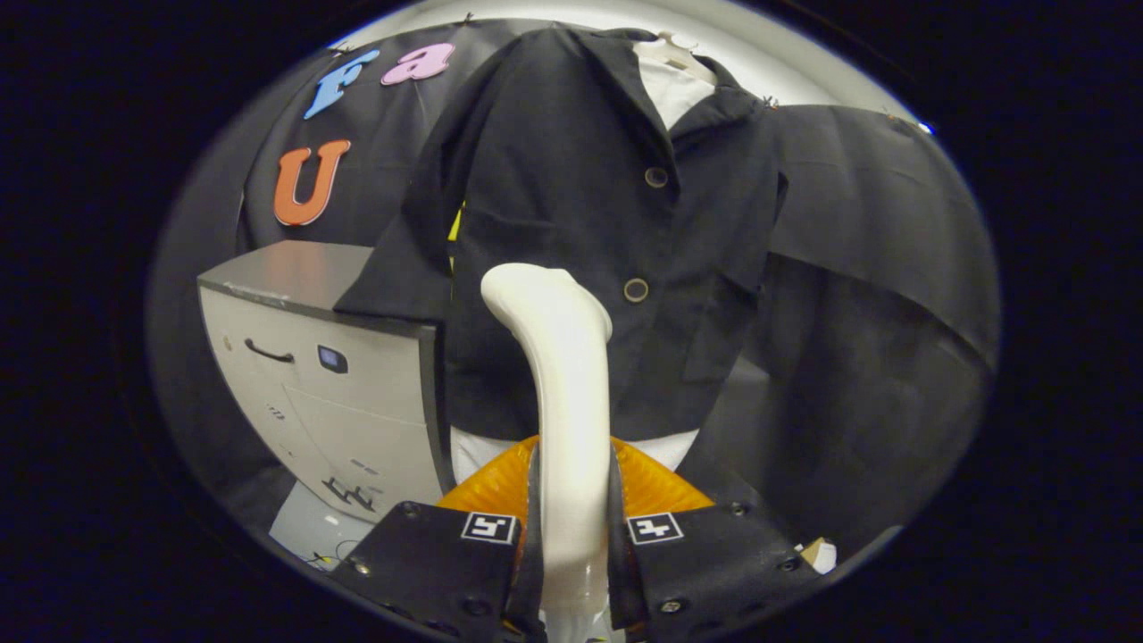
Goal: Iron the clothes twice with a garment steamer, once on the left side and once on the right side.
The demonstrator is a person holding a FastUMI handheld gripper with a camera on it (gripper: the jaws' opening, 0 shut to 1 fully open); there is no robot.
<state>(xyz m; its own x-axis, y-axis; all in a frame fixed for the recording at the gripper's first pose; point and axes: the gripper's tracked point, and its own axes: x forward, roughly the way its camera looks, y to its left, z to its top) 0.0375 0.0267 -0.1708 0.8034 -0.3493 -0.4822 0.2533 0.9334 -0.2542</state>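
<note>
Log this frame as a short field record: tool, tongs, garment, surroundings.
tool: white garment steamer, upright, head against the shirt front
tongs: shut on the steamer handle, one finger on each side
garment: dark buttoned shirt on a hanger, white layer beneath
surroundings: grey cabinet beside the shirt, under its sleeve

Your handheld two-finger gripper (571, 536) shows two flat, matte finger blocks side by side. Each carries a square black-and-white fiducial tag (489, 527) at its inner top corner and round screw heads (410, 511) near the outer corners. Ribbed orange plastic body (500, 487) behind them.
</note>
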